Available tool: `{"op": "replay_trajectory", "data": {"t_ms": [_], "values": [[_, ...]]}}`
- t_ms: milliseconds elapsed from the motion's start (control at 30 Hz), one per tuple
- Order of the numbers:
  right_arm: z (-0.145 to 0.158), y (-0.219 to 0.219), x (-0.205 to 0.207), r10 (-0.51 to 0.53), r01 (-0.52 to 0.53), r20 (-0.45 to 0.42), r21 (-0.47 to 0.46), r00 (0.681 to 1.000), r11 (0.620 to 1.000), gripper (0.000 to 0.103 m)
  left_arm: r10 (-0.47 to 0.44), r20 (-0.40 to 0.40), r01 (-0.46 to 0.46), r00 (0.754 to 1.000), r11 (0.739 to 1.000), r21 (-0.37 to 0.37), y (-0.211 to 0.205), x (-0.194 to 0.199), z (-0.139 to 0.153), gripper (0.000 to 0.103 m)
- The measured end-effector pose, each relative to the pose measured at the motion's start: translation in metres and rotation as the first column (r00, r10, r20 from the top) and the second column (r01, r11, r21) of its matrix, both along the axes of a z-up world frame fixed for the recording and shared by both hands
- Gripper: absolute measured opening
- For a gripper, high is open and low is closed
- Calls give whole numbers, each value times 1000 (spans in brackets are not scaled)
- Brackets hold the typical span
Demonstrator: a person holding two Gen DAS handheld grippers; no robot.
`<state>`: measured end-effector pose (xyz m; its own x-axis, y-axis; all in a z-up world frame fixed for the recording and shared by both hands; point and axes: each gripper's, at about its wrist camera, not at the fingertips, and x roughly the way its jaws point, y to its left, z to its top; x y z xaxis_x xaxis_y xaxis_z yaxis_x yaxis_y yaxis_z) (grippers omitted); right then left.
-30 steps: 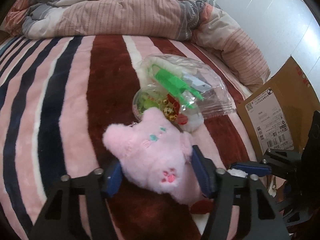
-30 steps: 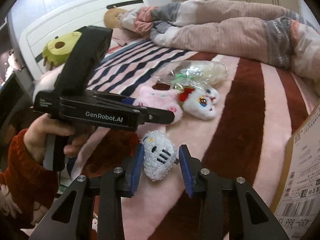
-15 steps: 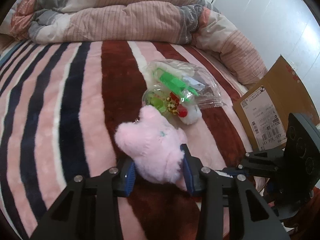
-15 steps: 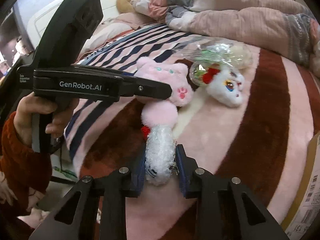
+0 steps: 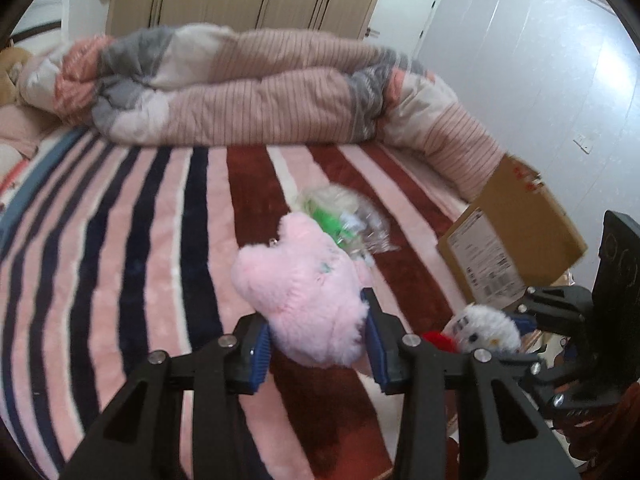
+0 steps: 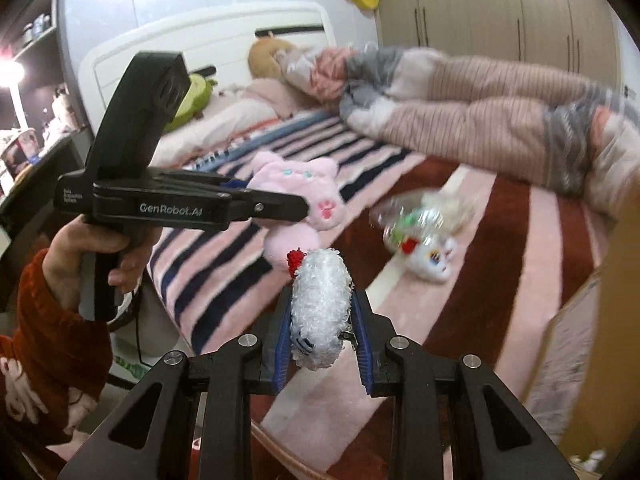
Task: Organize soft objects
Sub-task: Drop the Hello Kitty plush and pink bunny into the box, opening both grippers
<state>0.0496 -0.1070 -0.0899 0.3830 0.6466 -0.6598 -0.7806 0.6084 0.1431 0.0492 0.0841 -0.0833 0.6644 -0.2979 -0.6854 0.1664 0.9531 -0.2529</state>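
My left gripper (image 5: 316,344) is shut on a pink plush cat (image 5: 304,292) and holds it above the striped blanket (image 5: 120,240); the cat also shows in the right wrist view (image 6: 300,188). My right gripper (image 6: 322,336) is shut on a white curly plush with a red bow (image 6: 320,304), lifted off the bed; it also shows in the left wrist view (image 5: 484,328). A white plush with big eyes (image 6: 430,258) lies on the blanket beside a clear plastic bag of toys (image 6: 424,216).
A rolled striped duvet (image 5: 260,88) lies across the far side of the bed. A cardboard box (image 5: 516,236) stands at the bed's right edge. A headboard (image 6: 208,44) with pillows and more plush toys is at the far left.
Both grippers have lifted their plush toys up off the blanket and drawn back toward the near edge of the bed. The white plush and the bag stayed put.
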Motion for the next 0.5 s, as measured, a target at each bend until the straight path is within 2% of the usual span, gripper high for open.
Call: {"op": "replay_trajectory", "data": {"t_ms": [267,500], "values": [[61,-55,-15,-113,103,113,89,987,991,23,-59,106,55,993,998,42,-36,-28,61,37],[89,-122,-11,-248,228,157,139,956,964,23,-174,167,166,971,984,58,-100,-27,99,37]]}}
